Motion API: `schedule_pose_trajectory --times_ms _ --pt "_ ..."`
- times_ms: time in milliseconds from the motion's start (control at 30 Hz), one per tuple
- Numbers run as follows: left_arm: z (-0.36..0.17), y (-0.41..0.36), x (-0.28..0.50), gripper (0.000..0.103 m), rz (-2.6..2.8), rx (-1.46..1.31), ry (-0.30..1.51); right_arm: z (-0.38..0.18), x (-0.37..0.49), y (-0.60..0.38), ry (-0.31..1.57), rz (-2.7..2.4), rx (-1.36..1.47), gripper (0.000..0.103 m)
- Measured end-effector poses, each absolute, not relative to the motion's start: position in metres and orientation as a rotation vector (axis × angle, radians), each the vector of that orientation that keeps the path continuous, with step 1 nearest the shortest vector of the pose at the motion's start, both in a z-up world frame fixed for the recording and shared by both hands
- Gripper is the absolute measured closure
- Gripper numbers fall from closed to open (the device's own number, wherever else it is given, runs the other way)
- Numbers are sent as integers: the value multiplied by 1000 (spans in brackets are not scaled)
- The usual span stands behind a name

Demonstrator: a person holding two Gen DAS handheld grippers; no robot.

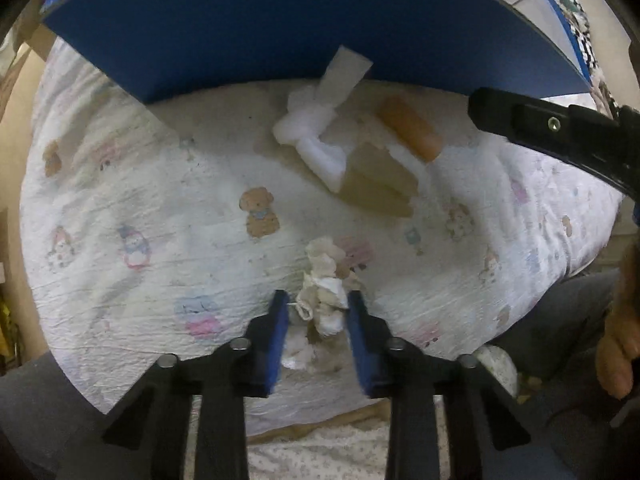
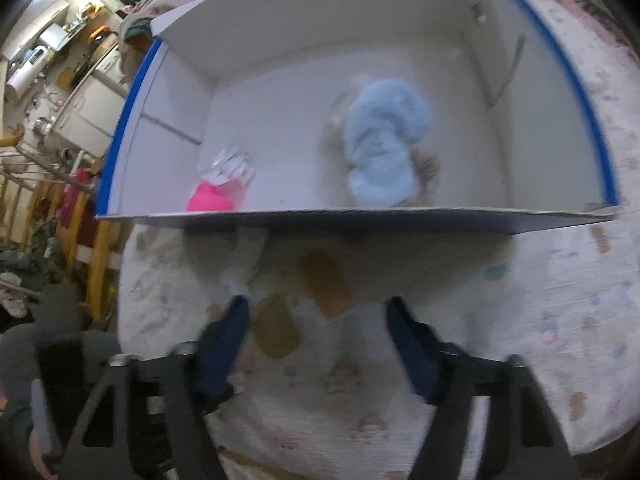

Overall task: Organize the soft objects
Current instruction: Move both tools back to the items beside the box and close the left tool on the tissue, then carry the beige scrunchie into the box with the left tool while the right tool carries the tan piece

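Observation:
My left gripper point(image 1: 318, 310) has its jaws closed around a small cream plush toy point(image 1: 326, 288) on the printed quilt point(image 1: 160, 208). Beyond it lie a white fluffy piece point(image 1: 308, 136), a tan sponge block point(image 1: 380, 184) and an orange-brown soft roll point(image 1: 410, 128) by the blue box wall point(image 1: 260, 28). My right gripper point(image 2: 316, 312) is open and empty above the quilt, near the tan block point(image 2: 276, 330) and the orange roll point(image 2: 326, 282). The white box point(image 2: 280, 92) holds a light blue plush point(image 2: 384, 148) and a pink and white soft item point(image 2: 220, 188).
The right gripper's black finger point(image 1: 560, 132) reaches in at the upper right of the left wrist view. A person's hand point(image 1: 620, 340) and grey trousers point(image 1: 552, 320) are at the right. Cluttered room furniture point(image 2: 60, 80) stands left of the bed.

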State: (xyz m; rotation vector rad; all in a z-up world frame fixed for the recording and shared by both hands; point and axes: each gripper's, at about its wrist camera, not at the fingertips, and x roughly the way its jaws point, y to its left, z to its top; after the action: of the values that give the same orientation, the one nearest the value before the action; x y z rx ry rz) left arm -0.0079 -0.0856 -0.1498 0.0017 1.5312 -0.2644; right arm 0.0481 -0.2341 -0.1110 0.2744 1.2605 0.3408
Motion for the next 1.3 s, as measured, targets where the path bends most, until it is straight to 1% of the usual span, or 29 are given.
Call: schedule_pose_trajectory --times_ms 33,100,267,367,633,667,700,733,800,900,1000,1100,1300 --pt "-150 -85 -8 84 -267 7 1530 -113 49 -232 1272 375 306 47" --pt "-146 -83 -8 87 -268 4 1517 -116 50 -223 1295 435 330 47" --pt "-125 -62 -1 88 -174 -18 1415 -132 53 -204 1361 454 289 48" --pt "-110 -43 3 88 -84 -41 1341 -142 54 -190 1380 434 182 48" --pt "-90 -30 12 88 -47 -67 1268 -158 45 -147 1374 449 -109 48" --pt "-89 -31 12 88 -46 -64 1267 -159 43 -144 1372 457 -131 58" --pt "-87 -27 11 88 -45 -65 1266 -160 41 -141 1371 468 -148 73" --pt "-86 -28 10 88 -43 -66 1264 -159 39 -139 1365 477 -164 74" --pt "-91 -30 9 88 -42 -63 1262 -154 34 -137 1340 489 -176 86" --pt "-91 -28 9 88 -29 -58 1262 -147 28 -141 1327 505 -168 91" --pt "-89 -22 9 88 -16 -62 1256 -140 21 -156 1341 510 -95 93" --pt "-86 -18 8 88 9 -53 1237 -128 12 -170 1315 509 -52 94" --pt "-68 -15 6 88 37 -54 1199 -86 2 -195 1219 508 32 95"
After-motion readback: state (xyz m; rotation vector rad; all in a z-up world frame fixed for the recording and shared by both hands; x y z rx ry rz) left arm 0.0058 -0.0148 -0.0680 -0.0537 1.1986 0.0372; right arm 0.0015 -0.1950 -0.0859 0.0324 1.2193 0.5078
